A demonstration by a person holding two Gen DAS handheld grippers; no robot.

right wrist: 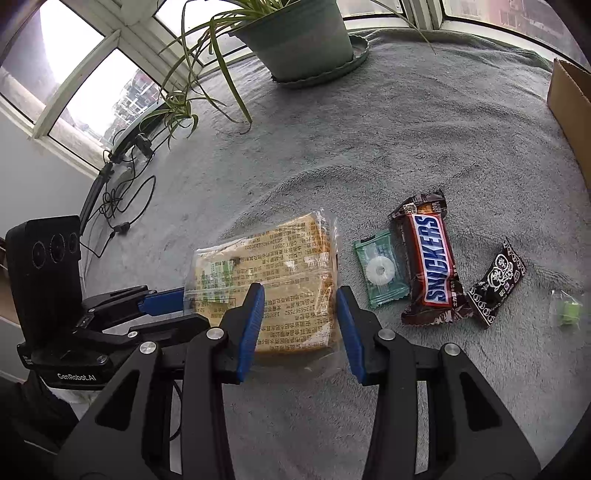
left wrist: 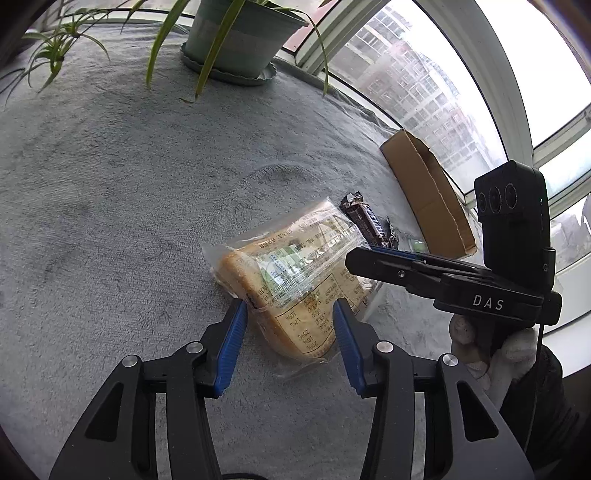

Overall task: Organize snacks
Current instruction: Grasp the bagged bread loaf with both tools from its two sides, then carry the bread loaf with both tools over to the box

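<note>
Right wrist view shows the task hardly begun: both the right gripper (right wrist: pixel 300 328) and left gripper (left wrist: pixel 287 341) are wide open around the bread packet (right wrist: pixel 273 284), Snickers bar (right wrist: pixel 430 262) at three o'clock, cardboard box (left wrist: pixel 428 192) apparently empty.

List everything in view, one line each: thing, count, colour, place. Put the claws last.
bread pack: 1, tan in clear wrap, centre of blanket, between both claws
mint candy: 1, green, right of bread
Snickers bar: 1, brown, right of mint
black packet: 1, black-white, right of Snickers
small green sweet: 1, far right
cardboard box: 1, brown, by window
plant pot: 1, pale green, back
blanket: 1, grey
cables: black, left sill
left claw: open, at bread
right claw: open, over bread
</note>
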